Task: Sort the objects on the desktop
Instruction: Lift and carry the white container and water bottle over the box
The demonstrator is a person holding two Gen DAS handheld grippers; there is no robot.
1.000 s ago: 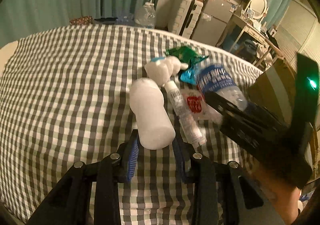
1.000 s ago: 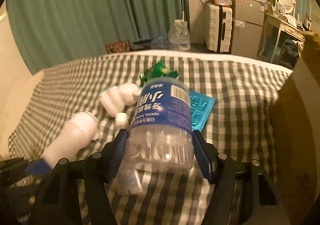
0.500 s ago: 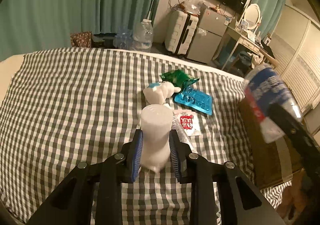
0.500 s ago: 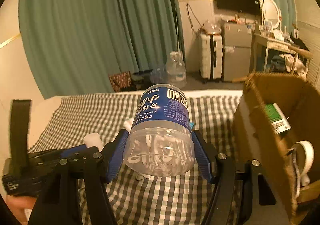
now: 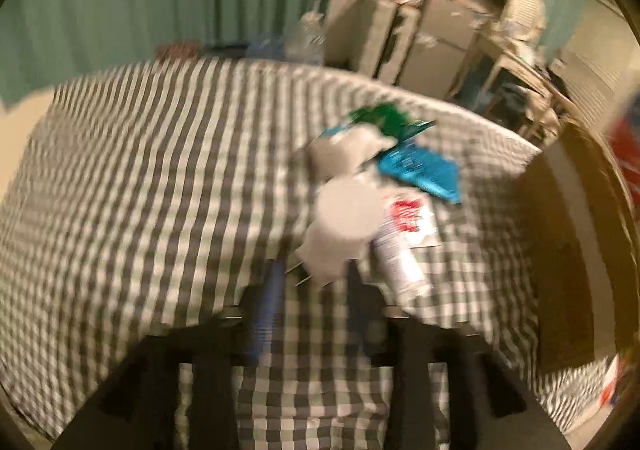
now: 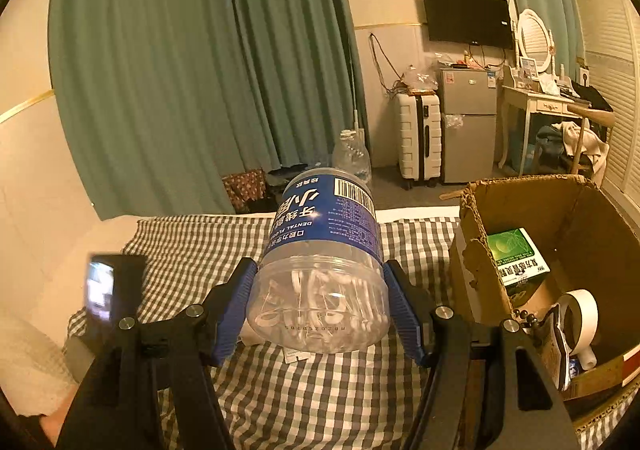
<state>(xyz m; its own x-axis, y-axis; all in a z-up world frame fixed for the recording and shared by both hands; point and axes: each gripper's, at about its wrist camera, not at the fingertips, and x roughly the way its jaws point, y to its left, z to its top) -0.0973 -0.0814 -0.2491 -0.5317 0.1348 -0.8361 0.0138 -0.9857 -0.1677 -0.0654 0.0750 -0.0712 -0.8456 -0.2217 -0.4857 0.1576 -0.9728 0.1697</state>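
Green curtains behind, and a checked cloth point(image 5: 152, 178) covers what looks like a bed. Right tongs point(image 6: 320, 290) are clamped on a clear floss-pick jar point(image 6: 324, 250) with a blue label, held up in the air just left of the open cardboard box point(image 6: 580, 210). Left tongs point(image 5: 312, 290) have just been opening; the white bottle point(image 5: 340, 226) sits between the blue pads, though it's too blurry to say if they touch. Blue packet point(image 5: 420, 170) and small tube point(image 5: 400, 262) lie beside it.
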